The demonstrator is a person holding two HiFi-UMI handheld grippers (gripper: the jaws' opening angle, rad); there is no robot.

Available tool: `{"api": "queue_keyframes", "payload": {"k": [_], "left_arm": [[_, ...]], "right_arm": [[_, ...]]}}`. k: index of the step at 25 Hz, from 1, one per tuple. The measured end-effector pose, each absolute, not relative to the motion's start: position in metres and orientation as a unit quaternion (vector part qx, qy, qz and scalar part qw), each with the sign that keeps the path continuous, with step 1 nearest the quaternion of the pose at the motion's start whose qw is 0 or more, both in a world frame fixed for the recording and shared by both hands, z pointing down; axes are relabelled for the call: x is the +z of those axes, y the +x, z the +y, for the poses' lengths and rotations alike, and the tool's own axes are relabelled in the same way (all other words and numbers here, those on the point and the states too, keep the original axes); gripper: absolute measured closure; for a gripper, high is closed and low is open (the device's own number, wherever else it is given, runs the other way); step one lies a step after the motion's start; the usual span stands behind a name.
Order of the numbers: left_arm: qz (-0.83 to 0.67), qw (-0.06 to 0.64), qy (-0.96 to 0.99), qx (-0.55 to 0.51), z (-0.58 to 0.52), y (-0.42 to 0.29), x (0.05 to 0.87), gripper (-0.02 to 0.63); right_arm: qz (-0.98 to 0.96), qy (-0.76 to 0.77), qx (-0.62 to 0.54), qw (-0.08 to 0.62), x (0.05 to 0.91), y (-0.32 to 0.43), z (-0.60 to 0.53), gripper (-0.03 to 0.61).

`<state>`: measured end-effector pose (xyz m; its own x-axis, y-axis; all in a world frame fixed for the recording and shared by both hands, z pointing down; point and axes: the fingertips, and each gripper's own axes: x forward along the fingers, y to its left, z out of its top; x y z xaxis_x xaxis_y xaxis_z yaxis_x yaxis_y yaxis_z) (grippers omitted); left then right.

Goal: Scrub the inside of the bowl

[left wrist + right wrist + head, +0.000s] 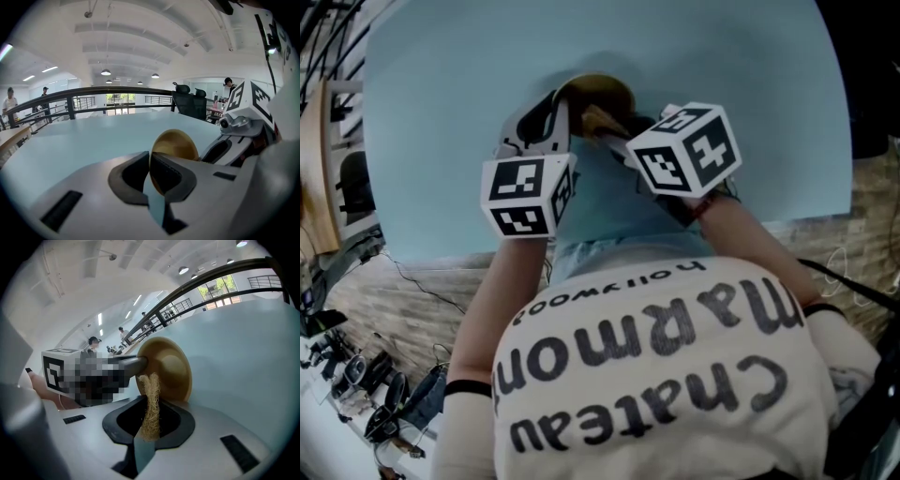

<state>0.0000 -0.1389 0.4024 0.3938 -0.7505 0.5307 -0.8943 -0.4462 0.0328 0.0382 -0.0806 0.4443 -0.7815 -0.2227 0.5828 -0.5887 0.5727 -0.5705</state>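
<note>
Stands at the near edge of a pale blue table (422,112), in a cream shirt (675,375) with dark lettering, both arms stretched out over the top.

Grips the rim of a gold bowl (176,145) with the left gripper (151,171). Fingers narrowed right down onto the thin wall, one pad on each face. Holds the bowl tipped steeply on edge, over the middle of the table, at the far end of both grippers in the head view. No telling from any view about contact between its lower edge and the tabletop.

Pinches a strip of pale, stringy scrubber (151,394) in the right gripper (148,427). Fingers almost together on it, with the loose end sticking out past the tips. Sets that end against the bowl, just right of the left gripper's finger on the rim. Points both grippers down and away, side by side, with the marker cubes close together, left of one another and apart.

Beyond the far edge of the table: a dark railing (93,93), two black office chairs (187,101), a few people standing well back, and round ceiling lamps (106,72) under a white arched roof.
</note>
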Motion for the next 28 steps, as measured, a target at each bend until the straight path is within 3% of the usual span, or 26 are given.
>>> {"api": "queue_keyframes", "payload": {"k": [28], "left_arm": [[-0.473,0.111,0.835,0.258,-0.149,0.008,0.398,0.592]], "right_arm": [[-0.830,0.292,0.426,0.211,0.447,0.085,-0.108,0.517]]}}
